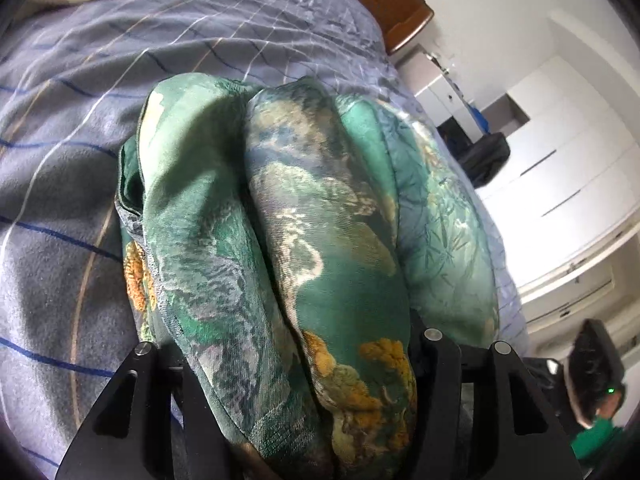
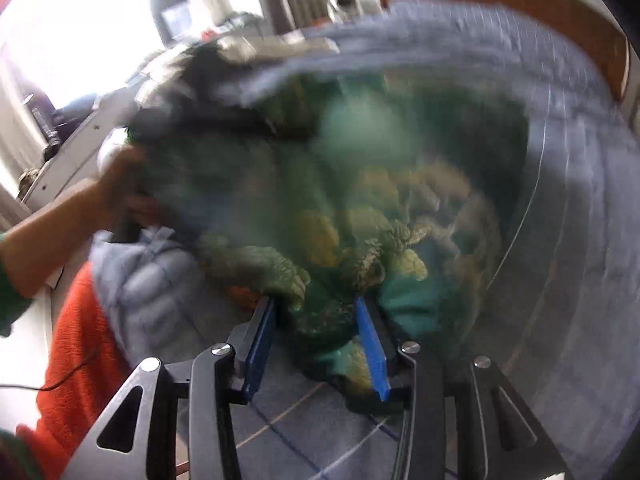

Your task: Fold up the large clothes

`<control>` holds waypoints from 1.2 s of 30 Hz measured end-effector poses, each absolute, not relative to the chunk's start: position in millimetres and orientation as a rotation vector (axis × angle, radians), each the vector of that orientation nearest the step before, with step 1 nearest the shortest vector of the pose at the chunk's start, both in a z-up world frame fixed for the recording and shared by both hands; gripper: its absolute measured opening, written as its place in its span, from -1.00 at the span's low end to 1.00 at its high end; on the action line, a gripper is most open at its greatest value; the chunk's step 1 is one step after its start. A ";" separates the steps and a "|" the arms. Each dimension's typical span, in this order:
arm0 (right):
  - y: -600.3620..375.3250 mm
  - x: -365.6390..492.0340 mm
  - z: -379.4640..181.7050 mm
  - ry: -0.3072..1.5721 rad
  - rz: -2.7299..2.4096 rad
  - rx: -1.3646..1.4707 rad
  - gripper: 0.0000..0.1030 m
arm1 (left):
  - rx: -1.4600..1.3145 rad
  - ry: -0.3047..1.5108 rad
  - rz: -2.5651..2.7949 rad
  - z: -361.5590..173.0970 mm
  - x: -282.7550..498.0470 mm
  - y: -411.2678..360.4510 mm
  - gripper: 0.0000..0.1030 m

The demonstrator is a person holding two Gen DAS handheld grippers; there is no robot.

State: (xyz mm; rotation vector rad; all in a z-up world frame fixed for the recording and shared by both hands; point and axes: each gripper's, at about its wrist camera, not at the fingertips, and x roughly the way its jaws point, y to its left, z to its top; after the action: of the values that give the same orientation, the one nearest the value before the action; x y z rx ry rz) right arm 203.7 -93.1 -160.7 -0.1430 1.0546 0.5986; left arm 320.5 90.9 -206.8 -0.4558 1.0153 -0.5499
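Observation:
A large green garment (image 1: 300, 200) printed with gold and grey patches lies bunched on the bed. In the left wrist view a thick roll of it fills the gap of my left gripper (image 1: 288, 340), which is shut on it. The fabric hides the fingertips. In the blurred right wrist view my right gripper (image 2: 316, 304) has its blue pads (image 2: 372, 344) pressed on another bunch of the same garment (image 2: 360, 208), held just above the bedcover. A person's bare forearm and hand (image 2: 116, 188) reach in from the left to the garment's far side.
The blue-grey checked bedcover (image 1: 80, 120) spreads all around, with a wooden headboard (image 1: 384, 0) behind. An orange cloth (image 2: 76, 340) and a pale blue padded garment (image 2: 136, 280) lie at the left. White wardrobes (image 1: 560, 160) stand beyond the bed's right edge.

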 end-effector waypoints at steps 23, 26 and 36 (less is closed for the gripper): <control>-93.9 176.2 -73.1 0.761 0.548 -0.037 0.01 | -0.353 0.818 -0.232 -102.0 235.4 158.7 0.64; -83.7 180.7 -78.7 0.769 0.542 0.001 0.01 | -0.253 0.789 -0.134 -95.3 228.9 155.9 0.64; -80.9 165.3 -78.7 0.775 0.544 -0.019 0.01 | -0.129 0.788 -0.029 -96.3 225.3 154.3 0.64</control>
State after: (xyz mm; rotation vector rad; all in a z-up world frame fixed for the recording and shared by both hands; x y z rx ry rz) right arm 165.3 -80.9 -78.7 -0.0187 0.7754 0.5439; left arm 225.3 154.3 -96.3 -0.1290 0.7881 -0.0295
